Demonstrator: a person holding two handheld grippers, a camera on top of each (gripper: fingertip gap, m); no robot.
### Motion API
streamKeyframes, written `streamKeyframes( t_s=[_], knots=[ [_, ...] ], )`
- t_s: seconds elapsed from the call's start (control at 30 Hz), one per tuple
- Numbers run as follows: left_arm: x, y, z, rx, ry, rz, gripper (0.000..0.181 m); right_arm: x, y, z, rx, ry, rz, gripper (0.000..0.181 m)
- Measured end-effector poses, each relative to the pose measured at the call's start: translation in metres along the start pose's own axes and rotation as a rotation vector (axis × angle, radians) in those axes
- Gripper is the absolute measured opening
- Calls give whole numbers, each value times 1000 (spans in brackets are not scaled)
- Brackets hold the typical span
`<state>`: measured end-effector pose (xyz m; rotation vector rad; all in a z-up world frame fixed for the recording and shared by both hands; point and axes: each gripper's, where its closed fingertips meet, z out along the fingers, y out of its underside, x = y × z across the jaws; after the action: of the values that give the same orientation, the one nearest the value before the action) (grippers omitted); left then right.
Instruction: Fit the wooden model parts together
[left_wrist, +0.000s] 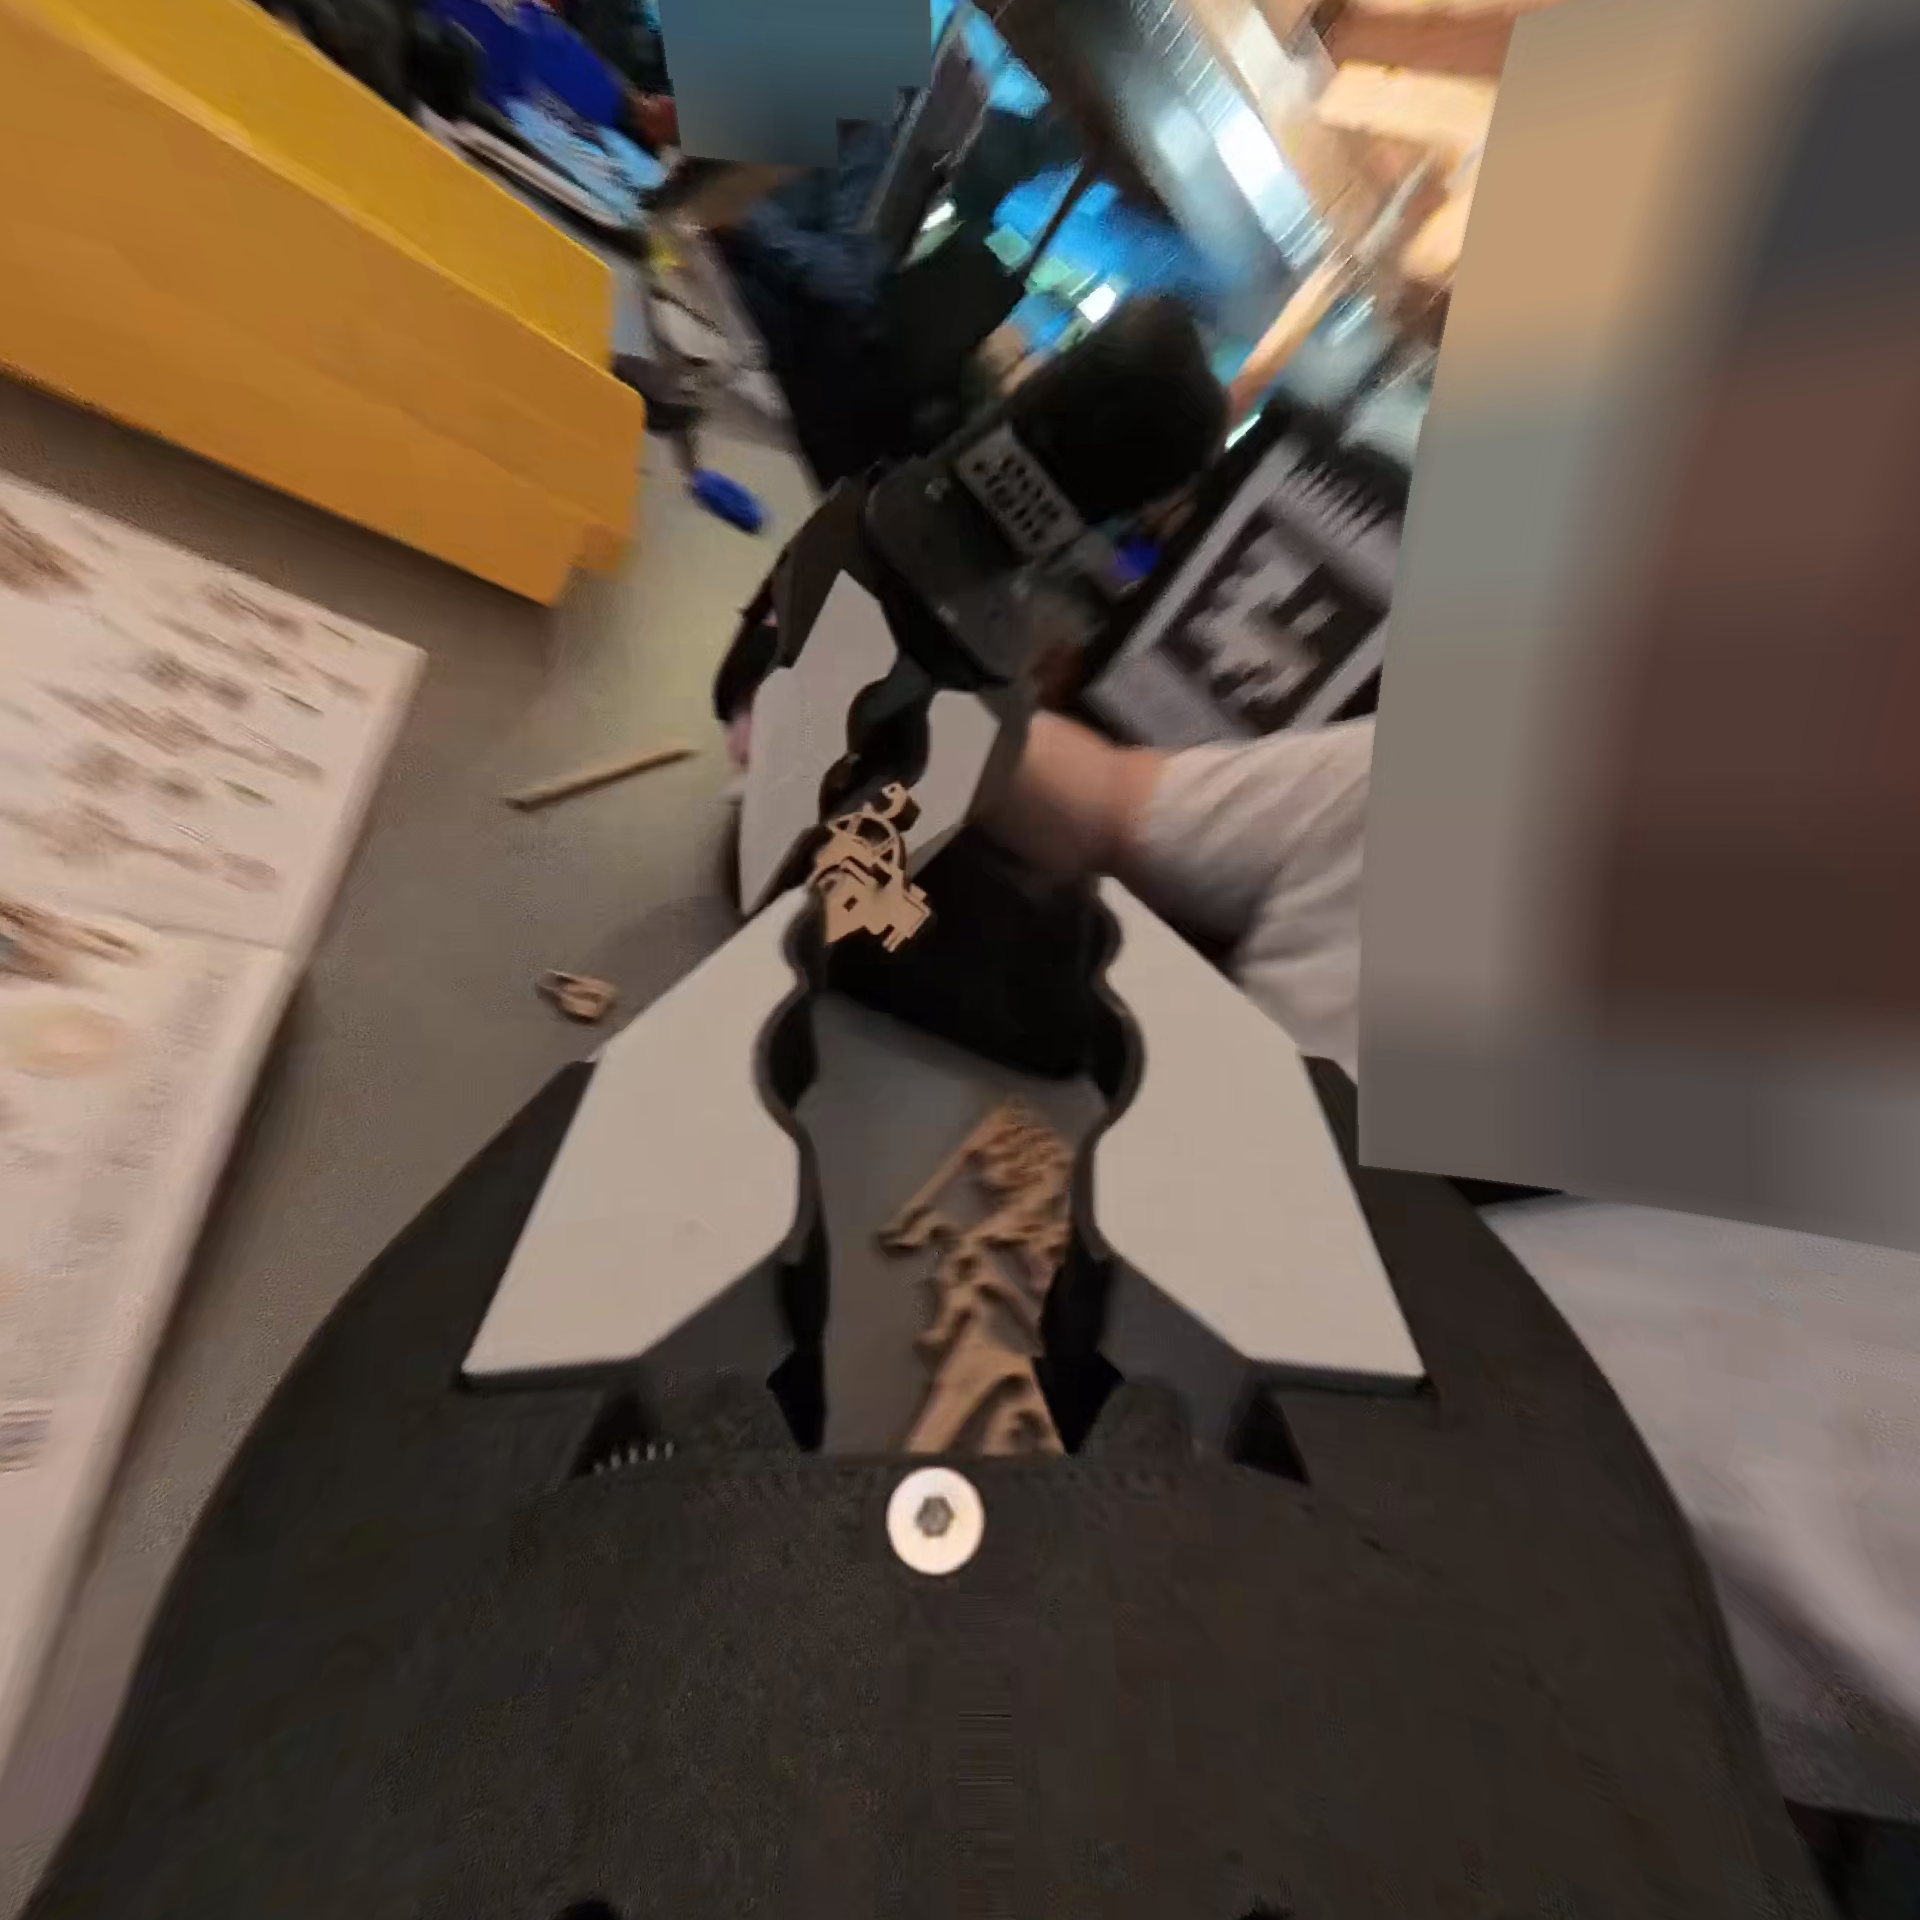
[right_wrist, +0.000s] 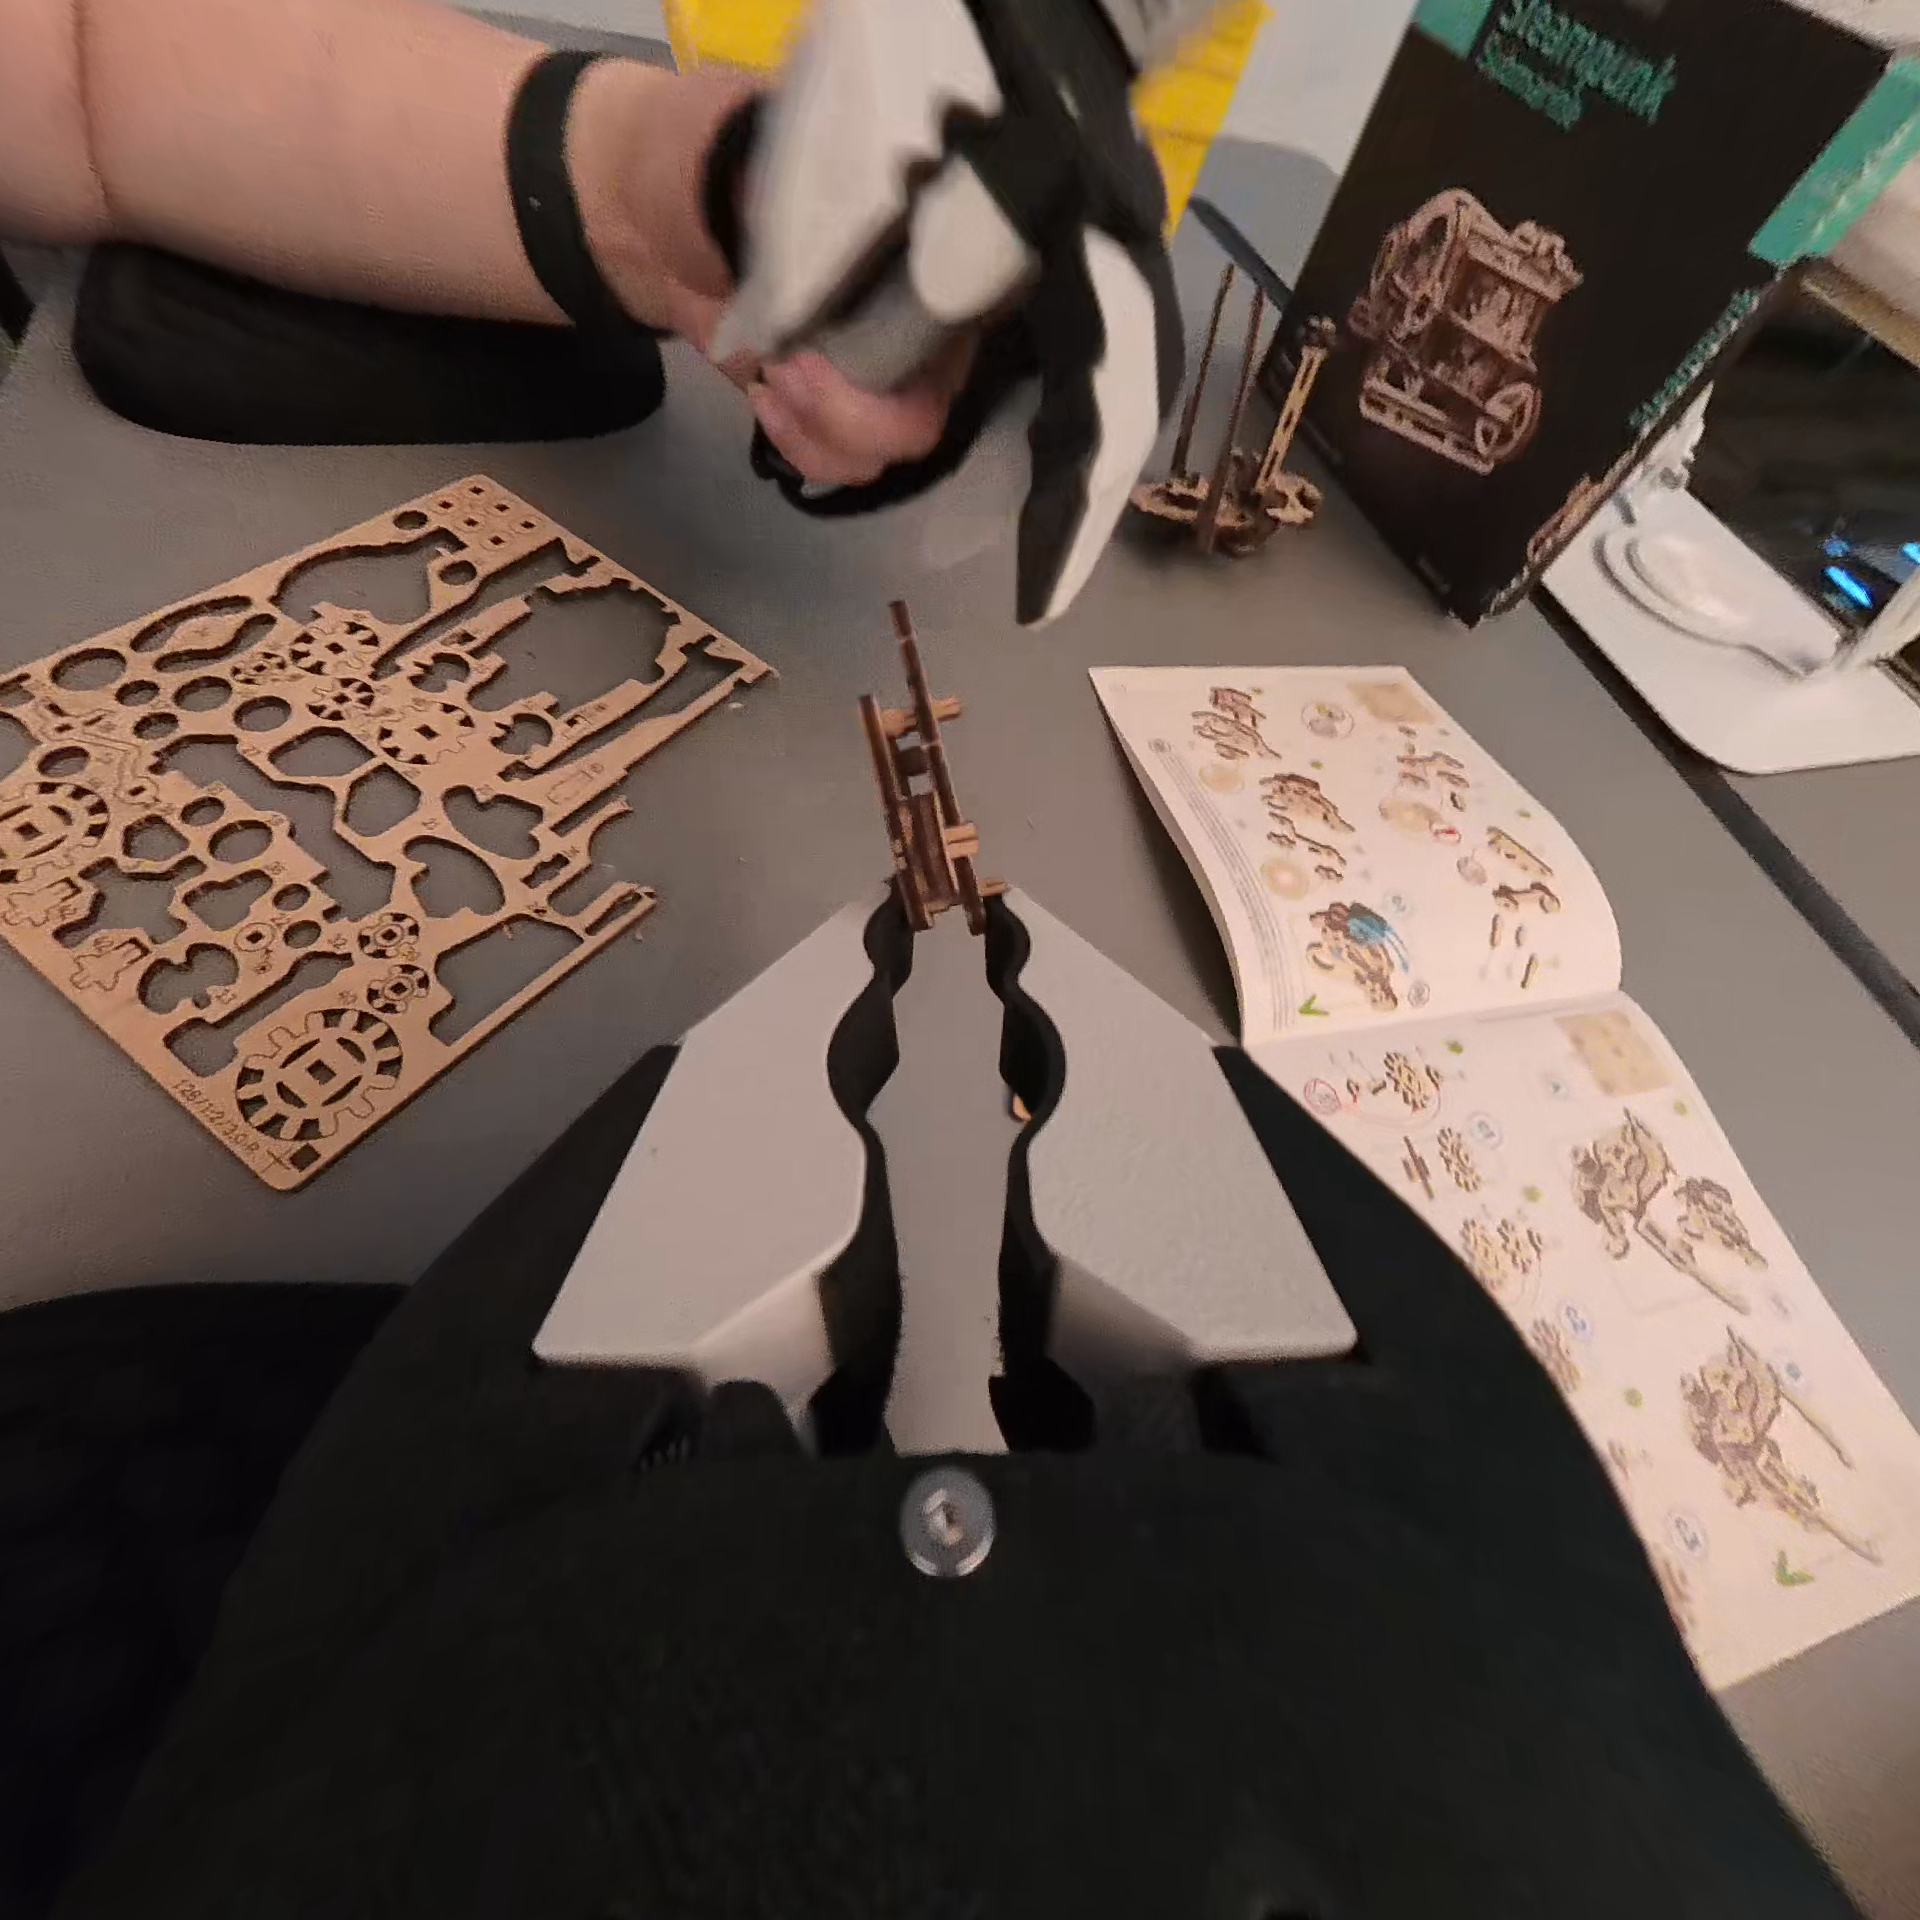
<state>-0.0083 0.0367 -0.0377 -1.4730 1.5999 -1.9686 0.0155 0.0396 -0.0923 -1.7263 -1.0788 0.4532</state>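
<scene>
Right tongs clench a small tan slotted wooden subassembly above the grey tabletop, presenting it; left tongs hover released, seemingly empty.

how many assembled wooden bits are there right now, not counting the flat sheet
2: one sub-assembly clamped in the right gripper, and one base with upright rods standing beside the box. Others may be hidden.

1. Left wrist view: close over grey table, facing the right gripper
2. Right wrist view: higher, angled down, booklet right
3. Shared: wooden assembly, booklet
</scene>
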Motion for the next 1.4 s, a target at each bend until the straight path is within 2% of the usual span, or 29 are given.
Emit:
streamKeyframes(
  t_s=[0.07,0.17,0.27,0.33,0.43,0.53,0.63,0.73,0.8,1.0,1.13,1.2,1.3,1.4],
  knots=[
    [3,7,6,-88,-146,247,58,5,5,2,-29,20,22,12],
    [-13,23,14,-255,-402,522,57,4,6,5,-42,32,25,11],
    [-23,28,21,-308,-540,704,36,0,5,8,-65,41,-2,11],
    [-22,27,25,-308,-549,765,22,-1,7,10,-90,55,-33,12],
    [-25,29,25,-337,-564,779,15,-2,9,12,-117,73,-68,11],
    [-29,32,23,-351,-579,787,15,0,12,12,-137,98,-102,11],
    [-33,30,19,-365,-631,852,26,2,12,11,-160,134,-150,11],
    [-31,35,22,-392,-616,901,15,2,12,11,-175,144,-164,11],
    [-32,35,21,-401,-628,936,15,3,12,11,-177,159,-192,11],
    [-32,32,16,-367,-616,937,14,2,-6,5,-70,191,-270,12],
    [-25,29,17,-306,-551,883,14,-2,-15,2,-21,156,-232,11],
    [-25,25,15,-283,-562,864,13,-2,-14,1,-19,144,-216,9],
    [-17,17,17,-235,-556,891,25,-5,-16,2,-9,111,-172,9],
    [-8,23,23,-268,-513,909,25,-9,-19,2,18,74,-130,9]
  ],
)
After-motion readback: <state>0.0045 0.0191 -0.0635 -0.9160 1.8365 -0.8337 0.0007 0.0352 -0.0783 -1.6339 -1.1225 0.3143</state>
